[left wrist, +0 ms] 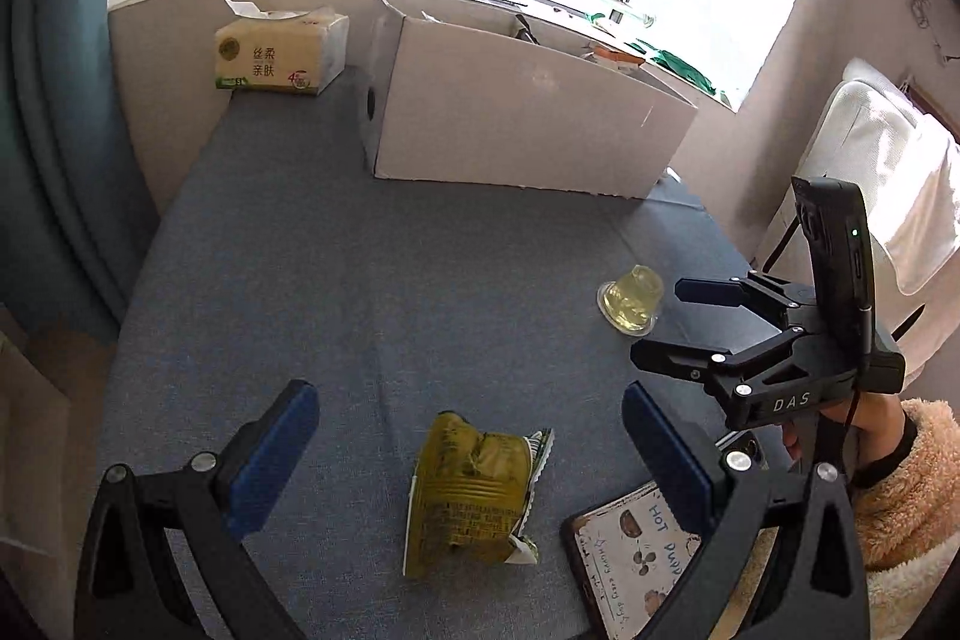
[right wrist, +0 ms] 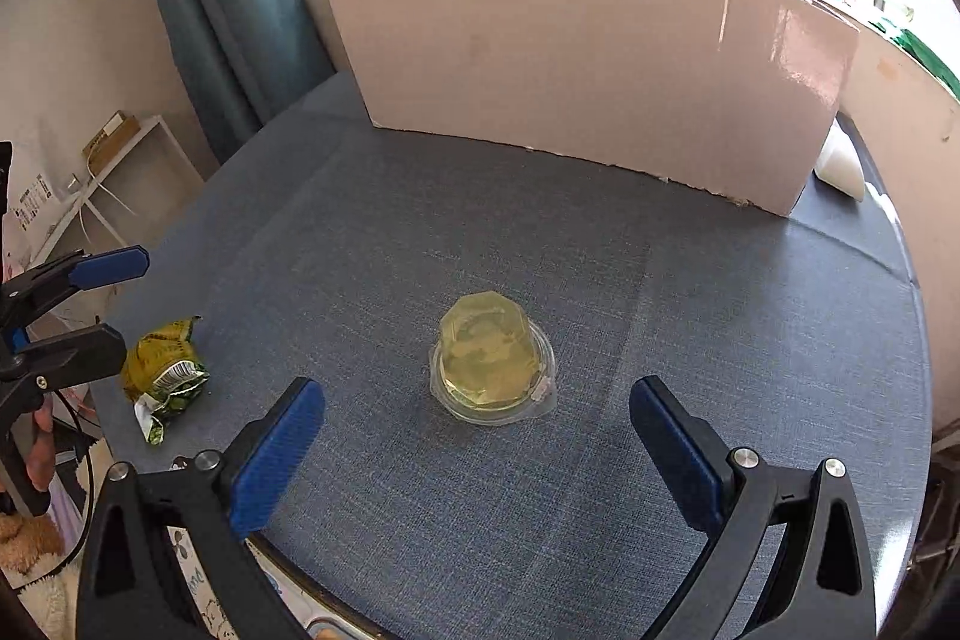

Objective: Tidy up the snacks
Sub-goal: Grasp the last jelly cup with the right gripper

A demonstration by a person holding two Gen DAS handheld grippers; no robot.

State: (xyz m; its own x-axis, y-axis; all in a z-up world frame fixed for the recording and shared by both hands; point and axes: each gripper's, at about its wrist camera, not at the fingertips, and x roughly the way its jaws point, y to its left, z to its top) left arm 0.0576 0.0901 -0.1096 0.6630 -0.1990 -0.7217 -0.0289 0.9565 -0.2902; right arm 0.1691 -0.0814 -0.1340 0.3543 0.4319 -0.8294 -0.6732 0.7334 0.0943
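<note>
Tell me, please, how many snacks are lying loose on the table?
2: a green snack packet between the open left gripper fingers, and a jelly cup ahead of the open right gripper. The box may hide more.

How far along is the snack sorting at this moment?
Nothing looks done: the crumpled yellow-green snack packet and the clear yellow jelly cup both lie on the blue tablecloth, outside the white cardboard box. Left tool and right tool are open, empty, each facing one snack. Both grasps remain.

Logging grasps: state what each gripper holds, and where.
Nothing. The left gripper is open over the crumpled yellow-green snack packet; the right gripper is open near the clear yellow jelly cup.
</note>
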